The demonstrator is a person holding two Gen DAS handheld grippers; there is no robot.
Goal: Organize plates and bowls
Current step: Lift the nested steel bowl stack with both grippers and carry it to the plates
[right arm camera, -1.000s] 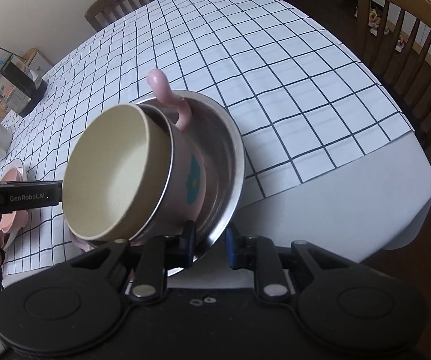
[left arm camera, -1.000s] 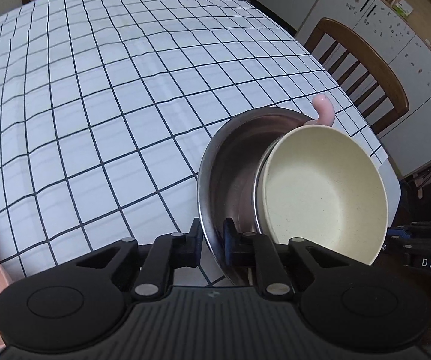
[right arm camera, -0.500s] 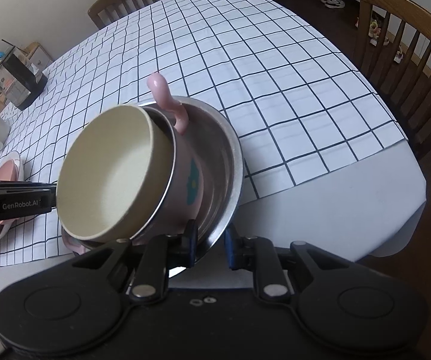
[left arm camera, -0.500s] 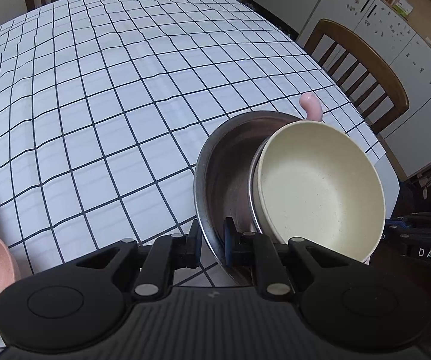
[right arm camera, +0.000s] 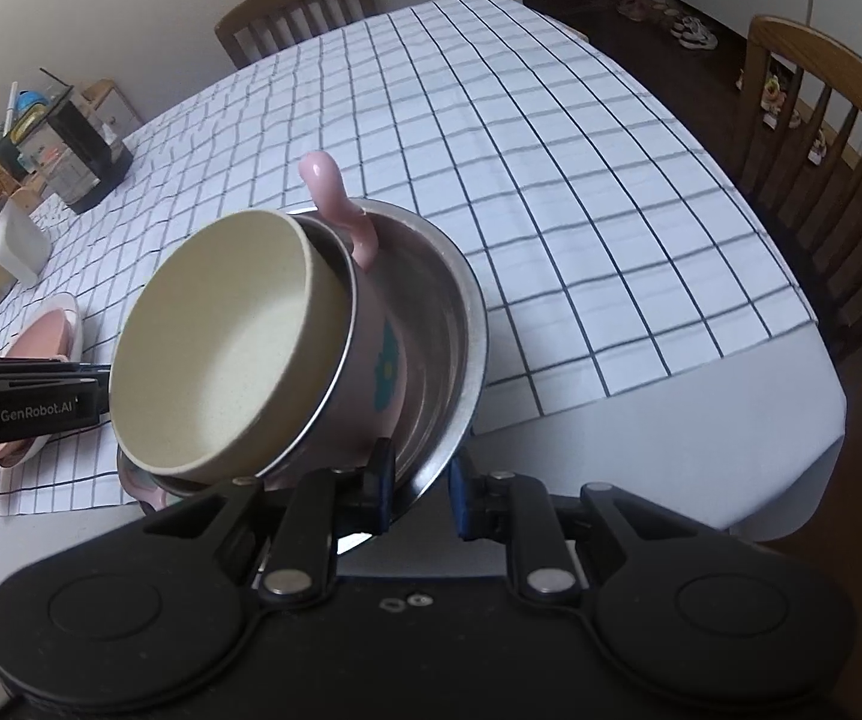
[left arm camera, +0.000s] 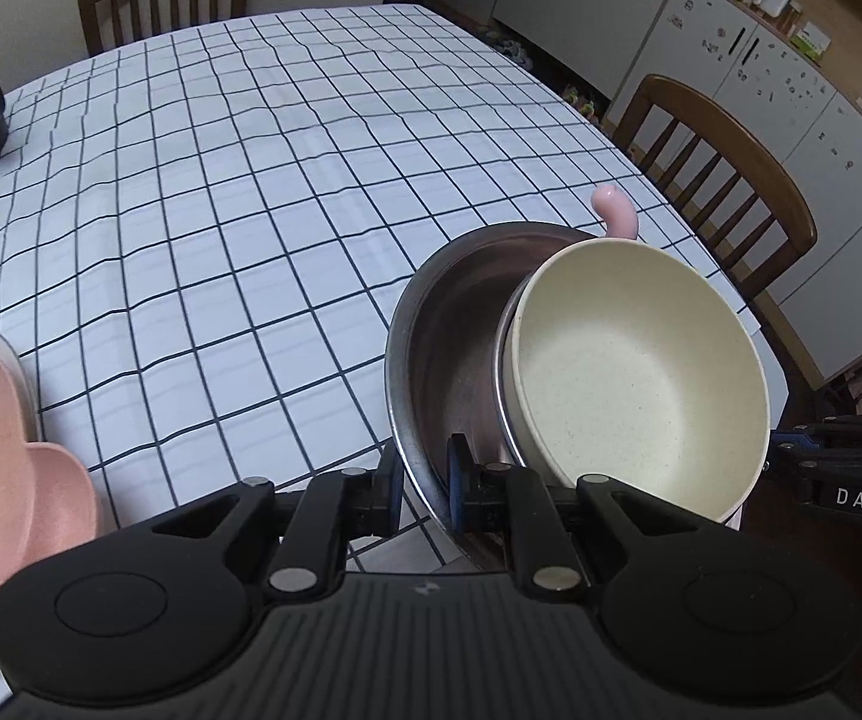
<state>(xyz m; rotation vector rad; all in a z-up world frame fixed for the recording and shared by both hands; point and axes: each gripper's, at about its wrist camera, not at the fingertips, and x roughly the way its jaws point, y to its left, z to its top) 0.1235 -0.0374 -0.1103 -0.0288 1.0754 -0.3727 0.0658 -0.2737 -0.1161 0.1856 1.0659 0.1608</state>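
- Progress: three vessels are already nested. A cream bowl (left arm camera: pixel 640 384) sits inside a pink handled cup (right arm camera: pixel 383 360), and the cup sits inside a steel bowl (left arm camera: pixel 448 330).
- Location: the nested stack is held tilted in the air, above the near edge of the checked tablecloth (left arm camera: pixel 221 180).
- Left gripper (left arm camera: pixel 422 483): clamped on the rim of the steel bowl, one pad inside the wall and one outside.
- Right gripper (right arm camera: pixel 422 483): clamped on the opposite part of the same rim, pads on either side of the wall.
- Remaining, as a judgement: the stack must be set down on the tablecloth. A pink plate (left arm camera: pixel 5 468) lies on a white plate (left arm camera: pixel 8 354) at the left of the stack; whether these are to be joined with the stack cannot be told.
- Count, bowls: two (one cream, one steel).
- Count, cups: one, pink, with a curved handle (right arm camera: pixel 335 204) rising above the steel bowl's rim.
- Count, plates: two visible, pink on white; any further plates beneath are hidden.
- Count, grippers: two, both gripping.
- Count, chairs: two in the left wrist view, at the far and right sides of the tablecloth.
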